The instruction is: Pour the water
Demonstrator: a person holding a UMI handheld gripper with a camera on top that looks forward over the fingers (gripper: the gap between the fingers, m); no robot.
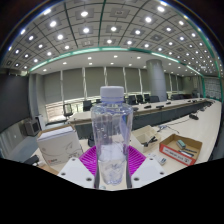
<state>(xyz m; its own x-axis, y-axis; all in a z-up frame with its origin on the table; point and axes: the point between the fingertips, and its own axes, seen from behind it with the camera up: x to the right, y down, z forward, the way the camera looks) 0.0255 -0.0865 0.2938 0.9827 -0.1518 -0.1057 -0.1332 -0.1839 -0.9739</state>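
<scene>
now, the scene: a large meeting hall with long desks, chairs and a grid of ceiling lights.
bottle: a clear plastic water bottle [111,140] with a white cap [111,93] stands upright, held up in front of the room.
fingers: the gripper [111,160] pinches the bottle, its magenta pads [90,159] pressed against both sides of the lower body.
step: judged as carrying; the cap looks on and no cup or glass is visible.
next move: needs a receiving vessel found and the cap off before tilting.
nearby: a cardboard box [181,149] sits on the counter [205,128] to one side.
writing: no readable label or brand.
</scene>
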